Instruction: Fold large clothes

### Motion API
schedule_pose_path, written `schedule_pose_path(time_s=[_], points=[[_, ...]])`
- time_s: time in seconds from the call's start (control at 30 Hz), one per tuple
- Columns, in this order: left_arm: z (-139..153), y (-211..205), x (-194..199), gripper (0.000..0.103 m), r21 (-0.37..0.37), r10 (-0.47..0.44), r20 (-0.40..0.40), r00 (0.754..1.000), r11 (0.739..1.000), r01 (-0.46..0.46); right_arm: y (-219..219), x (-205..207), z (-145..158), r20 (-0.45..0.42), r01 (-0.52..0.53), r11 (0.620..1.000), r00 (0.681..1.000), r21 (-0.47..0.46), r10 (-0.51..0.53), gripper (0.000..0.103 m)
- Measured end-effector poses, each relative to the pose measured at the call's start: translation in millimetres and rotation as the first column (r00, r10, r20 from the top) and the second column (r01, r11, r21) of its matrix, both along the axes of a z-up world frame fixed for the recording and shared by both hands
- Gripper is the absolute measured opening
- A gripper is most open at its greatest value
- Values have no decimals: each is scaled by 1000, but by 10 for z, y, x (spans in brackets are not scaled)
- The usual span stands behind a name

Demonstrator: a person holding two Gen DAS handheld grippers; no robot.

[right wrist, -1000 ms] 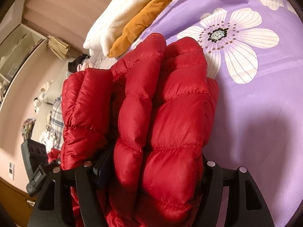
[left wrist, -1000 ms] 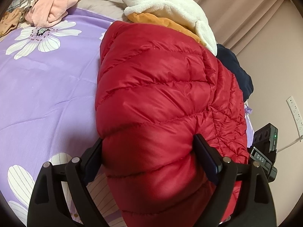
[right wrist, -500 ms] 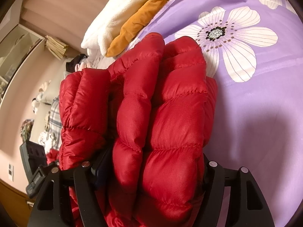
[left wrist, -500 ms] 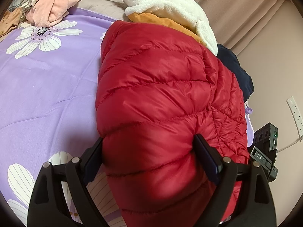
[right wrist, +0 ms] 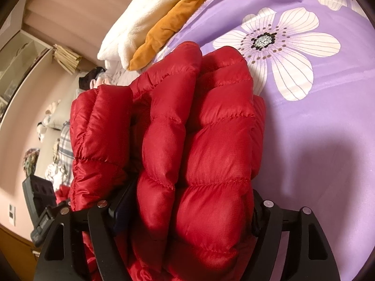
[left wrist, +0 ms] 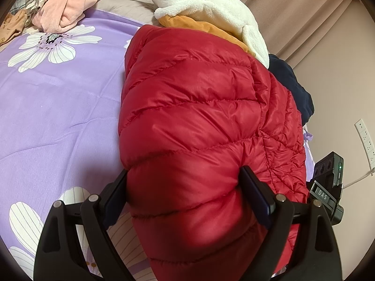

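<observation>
Spread over the bed, a purple bedsheet printed with large white flowers (left wrist: 54, 107) carries a folded, quilted red down jacket (left wrist: 192, 121). Open sheet is seen to one side of it; behind it lie a white fleece garment (left wrist: 211, 7), an orange cloth (left wrist: 199, 24) and a dark navy garment (left wrist: 295, 89). "DAS" is read on the right tool's black body (left wrist: 324, 193). The left tool (left wrist: 185, 194) is clamped across one end of the jacket. The right tool (right wrist: 187, 206) is pressed around the other end, its jaws having just been opening.
</observation>
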State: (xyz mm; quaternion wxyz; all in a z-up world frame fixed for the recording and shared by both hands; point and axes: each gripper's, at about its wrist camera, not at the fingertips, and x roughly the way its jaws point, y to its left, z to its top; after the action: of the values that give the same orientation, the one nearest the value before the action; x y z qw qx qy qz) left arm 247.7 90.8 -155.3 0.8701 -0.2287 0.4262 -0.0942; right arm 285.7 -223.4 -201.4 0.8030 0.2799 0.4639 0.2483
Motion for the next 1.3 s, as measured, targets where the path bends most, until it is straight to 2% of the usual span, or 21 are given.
schedule_pose_path(time_s=[1.3], points=[[-10,0,-3,91,-2,0,-1,1000,1000,0,-4,7,-11,-1,-7,1000,1000,7,7,77]])
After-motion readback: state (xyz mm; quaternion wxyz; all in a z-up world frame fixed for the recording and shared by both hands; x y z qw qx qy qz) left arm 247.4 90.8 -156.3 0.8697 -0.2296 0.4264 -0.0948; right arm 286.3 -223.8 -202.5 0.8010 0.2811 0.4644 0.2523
